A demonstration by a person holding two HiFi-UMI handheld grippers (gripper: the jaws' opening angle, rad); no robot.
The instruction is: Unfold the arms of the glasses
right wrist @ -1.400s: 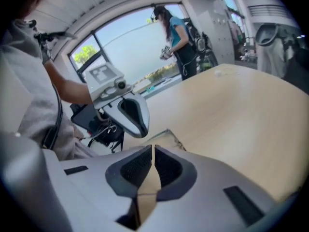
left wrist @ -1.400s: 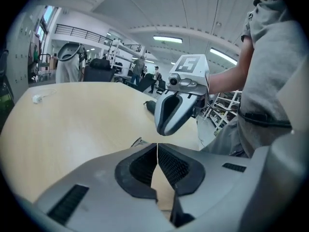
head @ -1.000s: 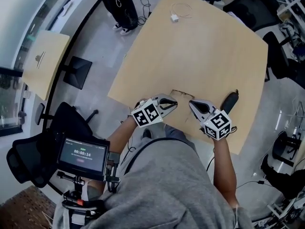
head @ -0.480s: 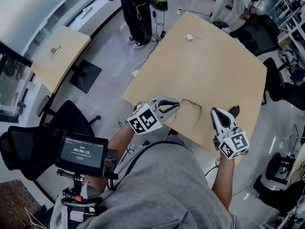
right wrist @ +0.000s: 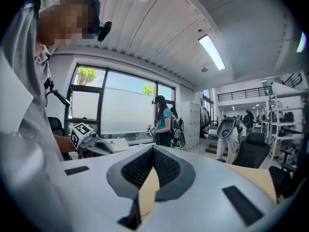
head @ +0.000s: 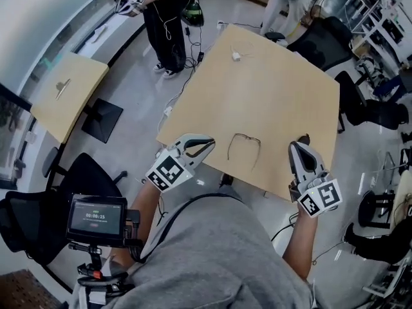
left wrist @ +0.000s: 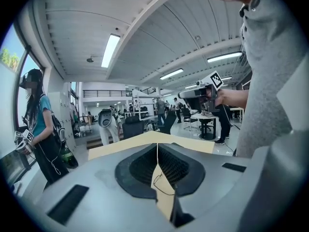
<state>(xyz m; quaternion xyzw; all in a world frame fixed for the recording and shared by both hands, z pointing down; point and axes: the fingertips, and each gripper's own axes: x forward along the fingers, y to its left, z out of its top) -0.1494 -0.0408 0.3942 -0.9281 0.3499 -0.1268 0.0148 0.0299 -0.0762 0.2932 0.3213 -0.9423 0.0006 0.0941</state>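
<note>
My left gripper [head: 210, 143] has its jaws pressed together on nothing, and my right gripper [head: 297, 147] is closed and empty as well. In each gripper view the ribbed pads meet along a thin seam. The glasses [head: 243, 149] lie on the light wooden table [head: 277, 82], low in the frame near its near edge. They sit between my two tools and touch neither, and their arms look swung out toward the bottom of the frame. Through the gap under my left jaws I see the wire frame on the wood. The tabletop is otherwise almost bare, with a white cable [head: 237, 56] near its far edge at upper centre. A smaller table [head: 67, 89] stands on the grey floor [head: 138, 76] at the upper left. A person [head: 164, 11] stands at the top of the frame, and black office chairs [head: 322, 37] are at the upper right. A small screen [head: 95, 216] glows at the lower left.
</note>
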